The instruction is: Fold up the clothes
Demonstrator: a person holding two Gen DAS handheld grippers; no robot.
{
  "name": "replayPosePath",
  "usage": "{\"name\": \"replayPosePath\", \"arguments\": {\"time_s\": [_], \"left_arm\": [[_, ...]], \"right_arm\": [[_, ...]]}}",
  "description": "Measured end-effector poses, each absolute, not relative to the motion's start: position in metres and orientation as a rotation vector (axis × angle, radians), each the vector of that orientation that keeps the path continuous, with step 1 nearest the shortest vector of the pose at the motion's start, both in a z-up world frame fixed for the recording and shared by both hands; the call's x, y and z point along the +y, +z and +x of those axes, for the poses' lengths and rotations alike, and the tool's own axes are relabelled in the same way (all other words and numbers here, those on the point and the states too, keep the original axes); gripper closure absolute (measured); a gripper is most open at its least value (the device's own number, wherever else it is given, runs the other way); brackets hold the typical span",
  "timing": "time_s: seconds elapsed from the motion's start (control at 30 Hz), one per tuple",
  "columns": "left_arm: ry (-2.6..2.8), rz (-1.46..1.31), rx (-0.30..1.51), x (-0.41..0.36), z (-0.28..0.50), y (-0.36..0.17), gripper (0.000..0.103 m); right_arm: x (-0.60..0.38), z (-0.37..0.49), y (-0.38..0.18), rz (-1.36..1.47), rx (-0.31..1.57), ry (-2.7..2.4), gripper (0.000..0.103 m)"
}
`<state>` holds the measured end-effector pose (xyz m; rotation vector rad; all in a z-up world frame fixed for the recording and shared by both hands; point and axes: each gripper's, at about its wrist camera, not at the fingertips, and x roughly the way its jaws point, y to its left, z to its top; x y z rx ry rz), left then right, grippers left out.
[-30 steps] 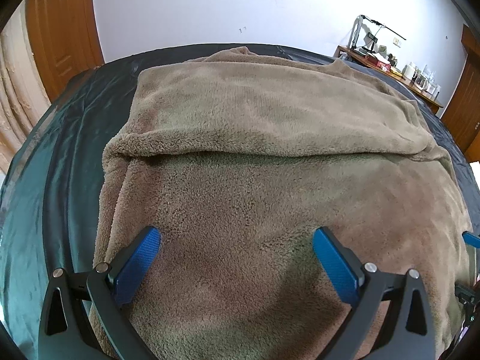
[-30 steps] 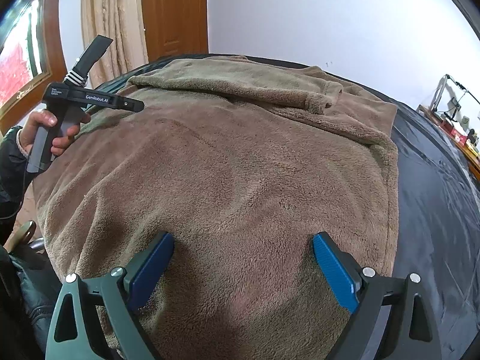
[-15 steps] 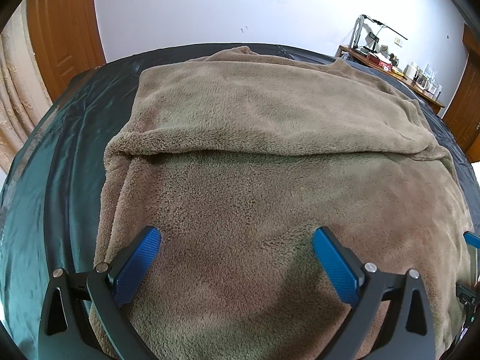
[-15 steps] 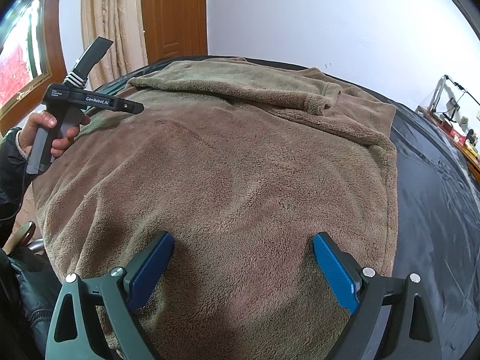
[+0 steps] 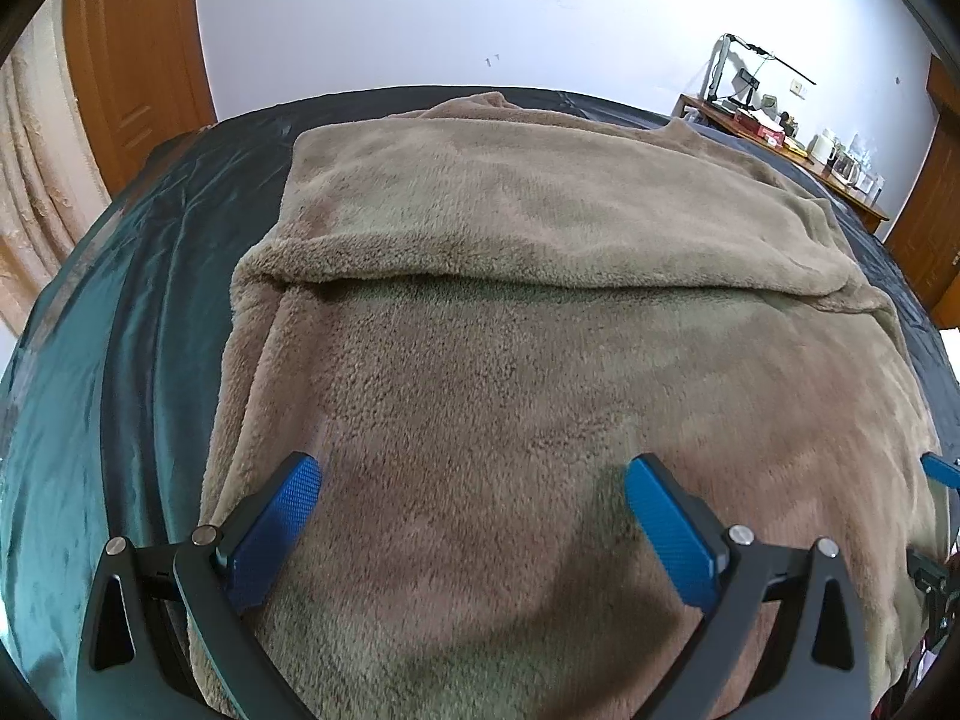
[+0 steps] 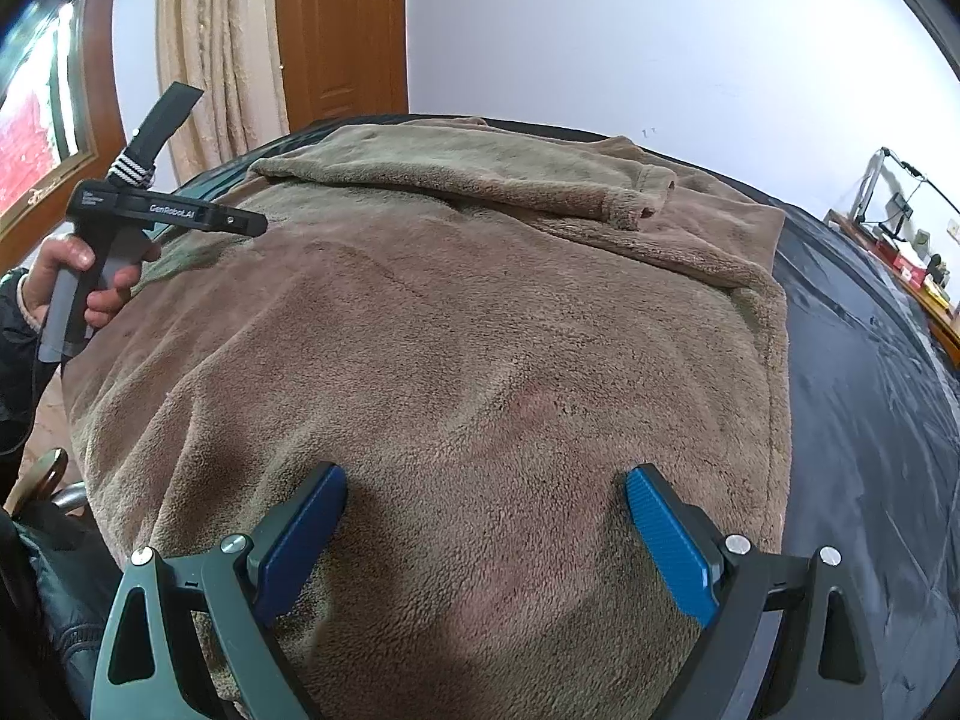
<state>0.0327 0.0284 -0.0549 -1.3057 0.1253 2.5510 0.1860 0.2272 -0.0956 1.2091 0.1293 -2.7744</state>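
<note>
Left tongs (image 5: 471,498): blue pads spread wide, nothing between them, poised over the near part of the fleece garment (image 5: 540,360). Whether the pad tips brush the pile cannot be told. Seen from the right wrist view, the same tool's black body (image 6: 165,213) sits at the left edge, gripped by a hand (image 6: 72,282) with a dark sleeve, over the garment's left side.

Right tongs (image 6: 486,510): pads likewise spread wide, empty, over the near part of the garment (image 6: 450,360), close to its right-hand border. Contact with the pile cannot be judged here either.

Garment: one, brown-olive plush, laid flat on a bed with a dark shiny cover (image 5: 138,312). One sleeve (image 6: 480,171) lies folded across the far part of the body; its cuff end points right in the right wrist view. In the left wrist view that folded layer shows as a thick rolled edge running crosswise over the middle. The near hem hangs toward the camera at the bed's edge.

Count: two tongs, one garment, one bed.

Surroundings: a white wall, a wooden door (image 6: 342,30), a pale curtain (image 6: 222,48), and a wooden side table (image 5: 786,150) with small cluttered items too small to name
</note>
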Motion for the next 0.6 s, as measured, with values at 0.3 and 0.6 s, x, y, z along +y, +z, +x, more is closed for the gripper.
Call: {"name": "replayPosePath", "arguments": {"time_s": [0.3,0.6], "left_arm": [[2.553,-1.305,0.122,0.023,0.041,-0.055,0.001],[2.555,-1.307,0.144,0.018,0.056,-0.055,0.001]], "right_arm": [[0.227,0.189,-0.096,1.204,0.118,-2.797,0.007],[0.228,0.196,-0.097,1.191,0.101,-2.823,0.007]]}}
